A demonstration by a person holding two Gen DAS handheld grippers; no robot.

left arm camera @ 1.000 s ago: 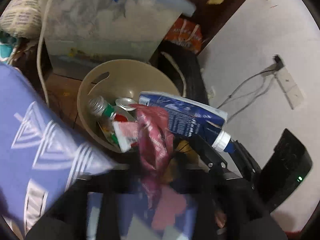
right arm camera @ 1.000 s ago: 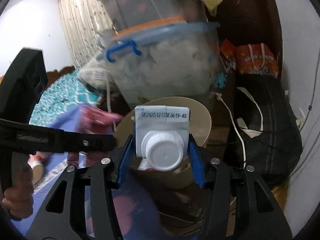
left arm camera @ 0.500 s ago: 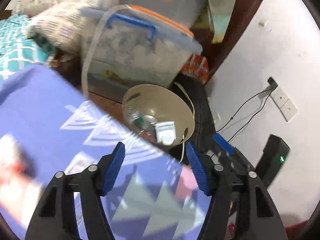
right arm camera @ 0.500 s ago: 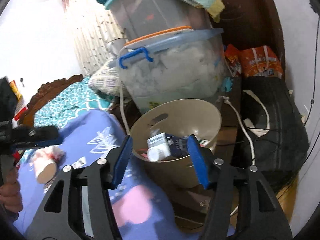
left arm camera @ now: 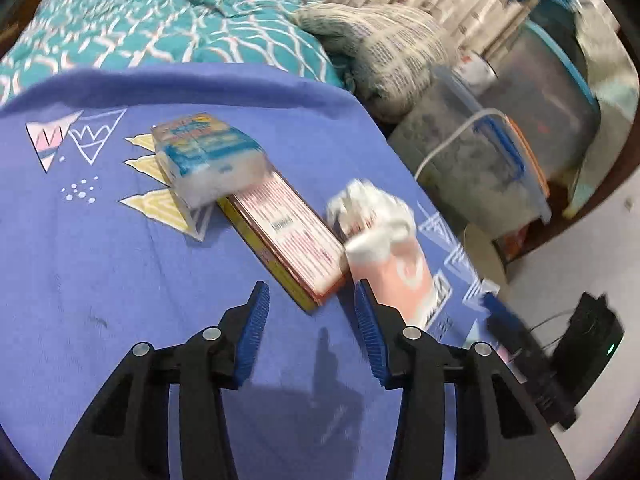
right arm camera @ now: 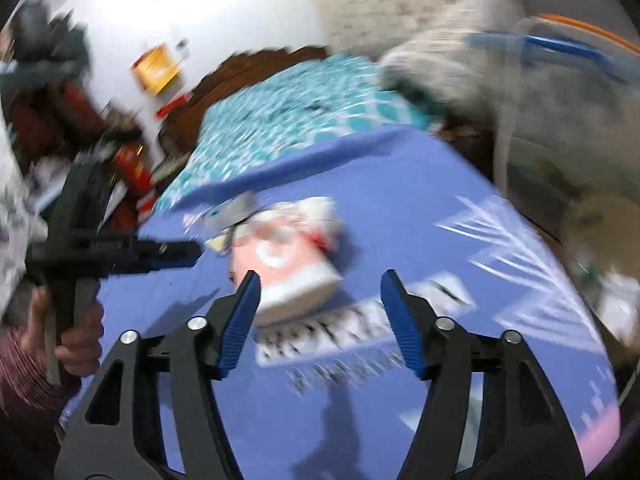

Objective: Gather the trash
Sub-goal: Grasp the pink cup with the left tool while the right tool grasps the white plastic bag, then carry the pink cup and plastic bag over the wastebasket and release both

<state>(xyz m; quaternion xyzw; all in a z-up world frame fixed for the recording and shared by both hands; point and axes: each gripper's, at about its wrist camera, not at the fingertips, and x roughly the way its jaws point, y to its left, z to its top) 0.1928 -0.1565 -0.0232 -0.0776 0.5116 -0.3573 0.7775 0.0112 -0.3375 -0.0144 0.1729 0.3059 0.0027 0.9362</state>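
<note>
On the purple sheet [left arm camera: 100, 248] lie a pink paper cup [left arm camera: 394, 276] stuffed with white crumpled paper, a flat red and yellow box [left arm camera: 288, 240] and a clear pack with a blue and yellow label [left arm camera: 208, 160]. My left gripper [left arm camera: 310, 336] is open and empty just short of the box's near end, with the cup beside its right finger. My right gripper [right arm camera: 320, 316] is open and empty, with the cup [right arm camera: 286, 268] just beyond its left finger. The beige trash bin [right arm camera: 600, 240] shows blurred at the right edge.
A teal patterned bedspread [left arm camera: 160, 20] and a printed pillow [left arm camera: 384, 52] lie behind the sheet. Stacked clear storage tubs [left arm camera: 500, 152] stand at the right. A black device with a green light [left arm camera: 588, 344] stands by the white wall. The left gripper's body [right arm camera: 100, 252] shows in the right wrist view.
Both grippers have swung from the trash bin back over the purple sheet. The blue carton and red wrapper were let go into the bin; both jaws stand open and empty.
</note>
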